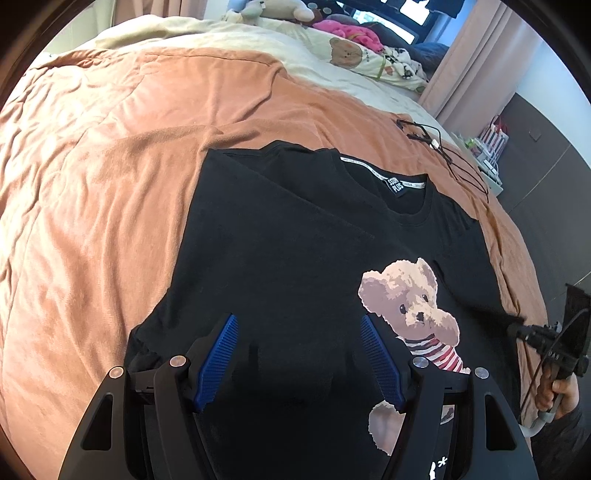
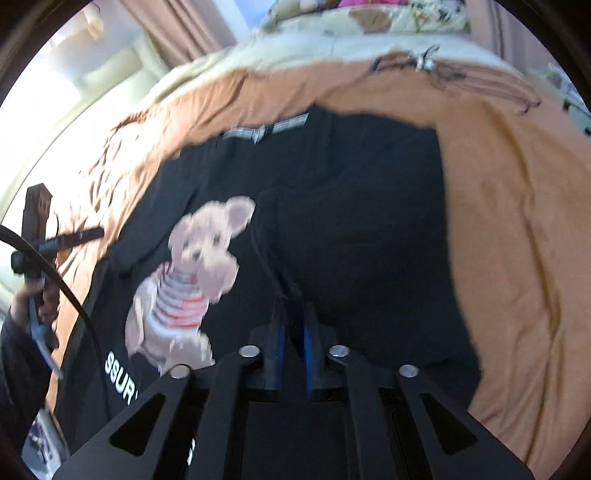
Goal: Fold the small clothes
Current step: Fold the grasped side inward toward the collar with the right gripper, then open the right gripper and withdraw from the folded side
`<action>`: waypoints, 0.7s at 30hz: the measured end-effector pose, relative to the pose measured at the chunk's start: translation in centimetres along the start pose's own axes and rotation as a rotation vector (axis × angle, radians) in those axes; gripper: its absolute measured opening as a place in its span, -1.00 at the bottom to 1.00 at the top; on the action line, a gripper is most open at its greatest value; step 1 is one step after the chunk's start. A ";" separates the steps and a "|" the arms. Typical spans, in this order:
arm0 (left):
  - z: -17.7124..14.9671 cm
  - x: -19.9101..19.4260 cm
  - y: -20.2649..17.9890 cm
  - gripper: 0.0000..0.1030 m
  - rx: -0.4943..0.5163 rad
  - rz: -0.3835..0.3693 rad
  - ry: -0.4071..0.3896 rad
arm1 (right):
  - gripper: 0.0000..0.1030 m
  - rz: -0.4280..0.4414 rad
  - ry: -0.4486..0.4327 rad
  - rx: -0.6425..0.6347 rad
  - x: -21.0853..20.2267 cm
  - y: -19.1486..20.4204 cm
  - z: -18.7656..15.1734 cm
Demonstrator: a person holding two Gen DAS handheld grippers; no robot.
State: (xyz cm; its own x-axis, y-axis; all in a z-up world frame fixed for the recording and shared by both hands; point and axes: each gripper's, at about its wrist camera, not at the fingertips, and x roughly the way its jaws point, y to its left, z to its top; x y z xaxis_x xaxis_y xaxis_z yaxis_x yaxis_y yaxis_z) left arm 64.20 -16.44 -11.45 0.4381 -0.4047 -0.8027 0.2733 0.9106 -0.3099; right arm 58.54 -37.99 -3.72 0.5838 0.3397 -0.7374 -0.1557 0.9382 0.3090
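A black T-shirt (image 1: 295, 240) with a teddy bear print (image 1: 413, 306) lies on the orange blanket (image 1: 92, 184), collar away from me. One side looks folded over the chest. My left gripper (image 1: 299, 321) is open, its blue pads (image 1: 218, 350) spread just above the shirt's lower part. In the right wrist view, which is blurred, my right gripper (image 2: 293, 314) is shut on a fold of the black T-shirt (image 2: 351, 221) to the right of the bear print (image 2: 192, 273). The right gripper's fingers also show in the left wrist view (image 1: 495, 314) at the shirt's right edge.
The bed carries a cream quilt (image 1: 314, 62), plush toys and pink clothes (image 1: 347, 31) at its far end. A black cable (image 1: 443, 147) lies on the blanket beyond the collar. A curtain (image 1: 469, 62) and a dark floor are to the right of the bed.
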 end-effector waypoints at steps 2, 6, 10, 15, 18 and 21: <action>0.0 -0.1 0.1 0.37 0.000 0.000 -0.001 | 0.20 0.010 -0.023 0.003 -0.7 -0.1 0.5; 0.0 -0.2 0.6 0.37 -0.009 0.000 -0.005 | 0.49 0.005 -0.087 0.008 -2.2 -0.3 2.0; 0.0 -0.3 1.3 0.37 -0.020 0.009 -0.012 | 0.49 -0.083 -0.103 -0.028 -1.9 0.5 3.5; -0.3 -0.1 3.0 0.37 -0.040 0.030 -0.006 | 0.47 -0.126 -0.084 -0.033 0.6 1.7 4.5; -0.6 -0.1 4.7 0.37 -0.060 0.054 0.005 | 0.42 -0.146 -0.030 -0.032 3.3 2.7 4.1; -1.1 -0.2 6.4 0.37 -0.093 0.068 0.016 | 0.38 -0.177 0.052 -0.019 6.0 2.7 2.7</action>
State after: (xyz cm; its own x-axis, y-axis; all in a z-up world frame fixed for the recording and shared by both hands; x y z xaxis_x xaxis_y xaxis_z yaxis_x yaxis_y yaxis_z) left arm 64.94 -10.48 -13.83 0.4388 -0.3405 -0.8316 0.1625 0.9402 -0.2993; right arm 63.80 -33.57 -5.66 0.5615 0.1716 -0.8095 -0.0696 0.9846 0.1604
